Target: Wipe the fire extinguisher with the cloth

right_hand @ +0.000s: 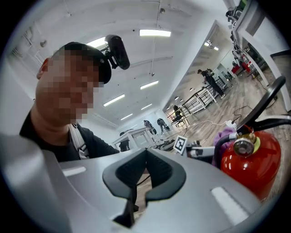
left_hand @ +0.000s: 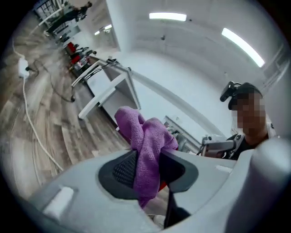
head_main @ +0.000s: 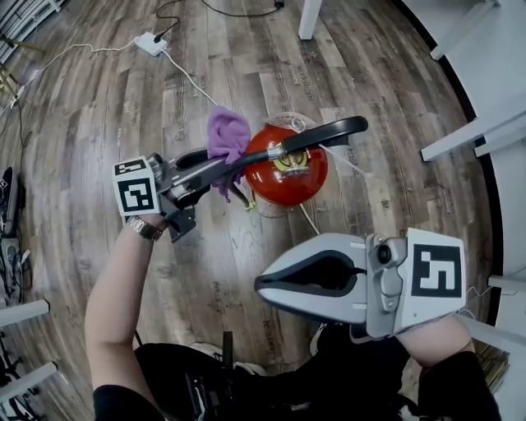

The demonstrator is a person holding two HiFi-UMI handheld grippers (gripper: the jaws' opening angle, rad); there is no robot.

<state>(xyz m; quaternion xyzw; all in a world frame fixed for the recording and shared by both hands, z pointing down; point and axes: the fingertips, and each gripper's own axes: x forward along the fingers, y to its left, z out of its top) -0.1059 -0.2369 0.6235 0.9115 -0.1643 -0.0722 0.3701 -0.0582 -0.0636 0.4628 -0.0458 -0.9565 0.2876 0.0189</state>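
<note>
The red fire extinguisher (head_main: 283,174) stands on the wood floor, seen from above, with its black handle (head_main: 327,131) reaching right. My left gripper (head_main: 223,164) is shut on the purple cloth (head_main: 228,134), which sits bunched against the extinguisher's upper left side by the valve. In the left gripper view the cloth (left_hand: 146,141) is pinched between the dark pads and spills above and below them. My right gripper (head_main: 259,284) hovers nearer to me, below and right of the extinguisher, shut and empty. The right gripper view shows the extinguisher (right_hand: 252,159) and the cloth (right_hand: 223,137) at right.
A white power strip (head_main: 150,43) with trailing cables lies at the far left of the floor. A white table leg (head_main: 310,18) stands at the back. White furniture frames (head_main: 472,136) line the right side. A thin white cord (head_main: 308,218) runs past the extinguisher's base.
</note>
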